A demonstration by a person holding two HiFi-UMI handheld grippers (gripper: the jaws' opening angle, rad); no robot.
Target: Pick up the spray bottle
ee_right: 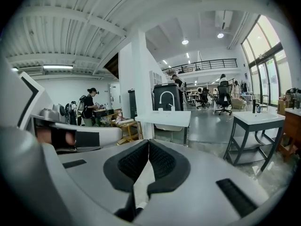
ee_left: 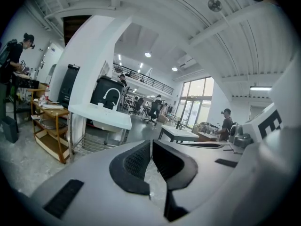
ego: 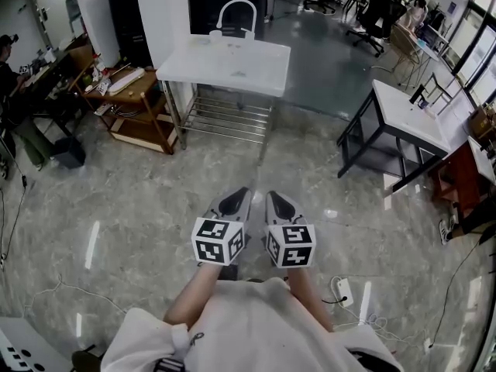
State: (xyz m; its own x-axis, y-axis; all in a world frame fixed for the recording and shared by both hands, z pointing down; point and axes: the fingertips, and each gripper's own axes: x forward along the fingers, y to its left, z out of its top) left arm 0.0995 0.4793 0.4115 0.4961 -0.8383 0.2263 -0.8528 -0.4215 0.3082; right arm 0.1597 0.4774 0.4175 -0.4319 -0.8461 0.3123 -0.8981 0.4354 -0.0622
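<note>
I cannot make out a spray bottle in any view. Both grippers are held side by side in front of the person's body, over the marble floor, pointing toward a white sink table [ego: 225,64] several steps ahead. The left gripper [ego: 236,196] has its dark pads meeting at the tips, with nothing between them, as the left gripper view [ee_left: 151,142] shows. The right gripper [ego: 277,198] is likewise shut and empty in its own view [ee_right: 148,142]. The sink table carries an arched faucet [ego: 236,14] and shows in both gripper views [ee_left: 101,114] [ee_right: 164,118].
A wooden shelf cart [ego: 128,91] with clutter stands left of the sink table. A second white table [ego: 411,115] on a dark frame is at the right. A person [ego: 12,76] works at far left. A power strip and cables [ego: 341,291] lie on the floor near my right.
</note>
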